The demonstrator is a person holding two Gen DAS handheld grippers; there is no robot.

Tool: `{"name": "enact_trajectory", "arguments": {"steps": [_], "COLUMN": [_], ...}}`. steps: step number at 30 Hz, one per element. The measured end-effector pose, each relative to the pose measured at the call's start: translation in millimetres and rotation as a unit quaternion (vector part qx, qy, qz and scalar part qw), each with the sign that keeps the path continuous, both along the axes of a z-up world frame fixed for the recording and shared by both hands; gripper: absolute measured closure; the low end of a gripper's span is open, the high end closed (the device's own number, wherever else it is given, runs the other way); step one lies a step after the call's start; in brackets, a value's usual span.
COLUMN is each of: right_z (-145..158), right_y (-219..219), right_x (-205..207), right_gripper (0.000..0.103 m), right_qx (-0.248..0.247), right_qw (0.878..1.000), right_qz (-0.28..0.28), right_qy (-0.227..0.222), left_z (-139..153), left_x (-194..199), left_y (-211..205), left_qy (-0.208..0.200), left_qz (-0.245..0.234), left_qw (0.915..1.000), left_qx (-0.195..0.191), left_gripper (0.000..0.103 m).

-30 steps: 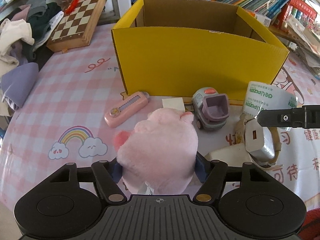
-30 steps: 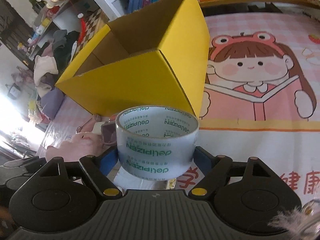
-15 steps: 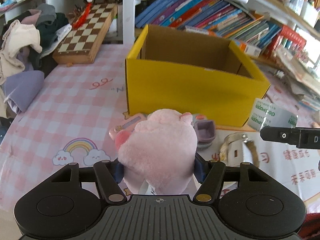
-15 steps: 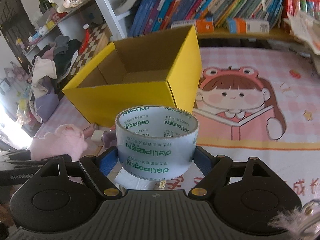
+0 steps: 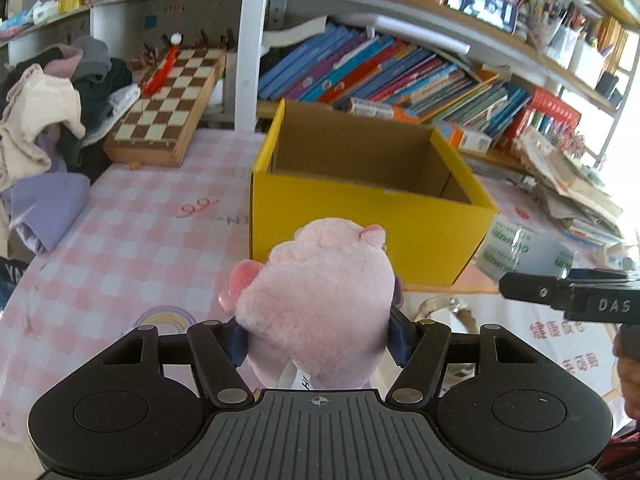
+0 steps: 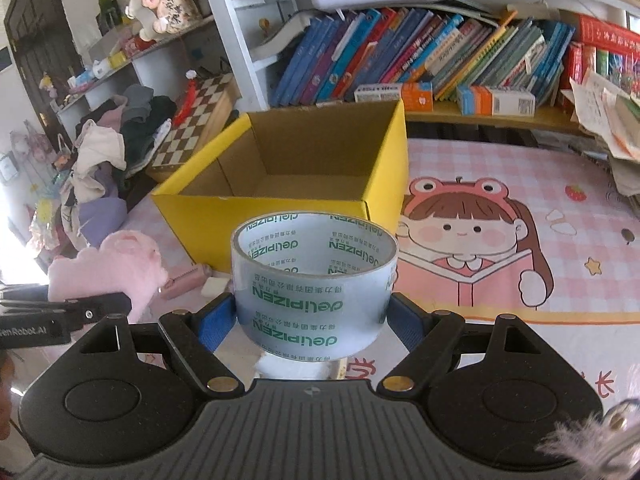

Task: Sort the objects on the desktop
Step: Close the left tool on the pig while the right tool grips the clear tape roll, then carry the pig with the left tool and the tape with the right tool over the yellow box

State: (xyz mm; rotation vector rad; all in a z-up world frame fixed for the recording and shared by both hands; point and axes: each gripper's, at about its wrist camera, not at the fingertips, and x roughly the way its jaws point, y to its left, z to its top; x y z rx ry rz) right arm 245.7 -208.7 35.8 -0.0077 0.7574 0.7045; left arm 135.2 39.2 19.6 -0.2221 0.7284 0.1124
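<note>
Tape roll (image 6: 314,280) and pink plush toy (image 5: 316,304) are both in our grip: we are holding the roll clamped in the right claw (image 6: 314,316) and the plush squeezed in the left claw (image 5: 316,340), each raised above the bench (image 6: 520,184) and short of the yellow box (image 5: 368,216). The box is standing open, and the part of its floor we can see is bare. To do this carry well, we are judging that each claw should clear the near rim before lowering, so nothing catches the cardboard edge. We should be keeping the two claws well apart over the opening, then releasing low inside so the roll is not bouncing or rolling out.
</note>
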Motion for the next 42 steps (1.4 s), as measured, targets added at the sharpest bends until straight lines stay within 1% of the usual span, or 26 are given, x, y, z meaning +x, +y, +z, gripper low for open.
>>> {"name": "enact_trajectory", "arguments": {"steps": [9,15,18,26,30,32,36,42], "right_z": [25,43,53,76,82,81,73,54], "right_y": [5,14,19,36,48,53,63,85], "right_x": [-7,-1,7,44,62,73,91,119], "right_gripper": [0.022,0.022,0.022,0.022,0.022,0.022,0.022,0.022], "right_qx": [0.009,0.005,-0.001,-0.025,-0.044,-0.050,-0.067,-0.109], "right_qw": [1.000,0.998,0.996,0.989,0.980,0.978,0.975,0.966], "right_qz": [-0.001,0.006,0.011,0.033,0.050,0.057,0.076,0.121], "right_qy": [-0.029,-0.063,-0.084,-0.145,-0.186,-0.194,-0.199,-0.202], "left_z": [30,46,56,73,76,73,66,55], "left_x": [-2,4,12,54,81,94,120,158], "left_y": [11,20,25,28,28,27,26,24], "left_qy": [-0.053,-0.082,-0.098,-0.126,-0.130,-0.123,-0.107,-0.084], "left_qz": [-0.012,-0.018,-0.022,-0.035,-0.038,-0.037,-0.037,-0.035], "left_qw": [0.9984,0.9963,0.9947,0.9914,0.9907,0.9915,0.9929,0.9943], "left_qx": [-0.013,-0.017,-0.022,0.004,0.013,0.020,0.035,0.056], "left_gripper": [0.039,0.039,0.039,0.039,0.039,0.039,0.039,0.039]}}
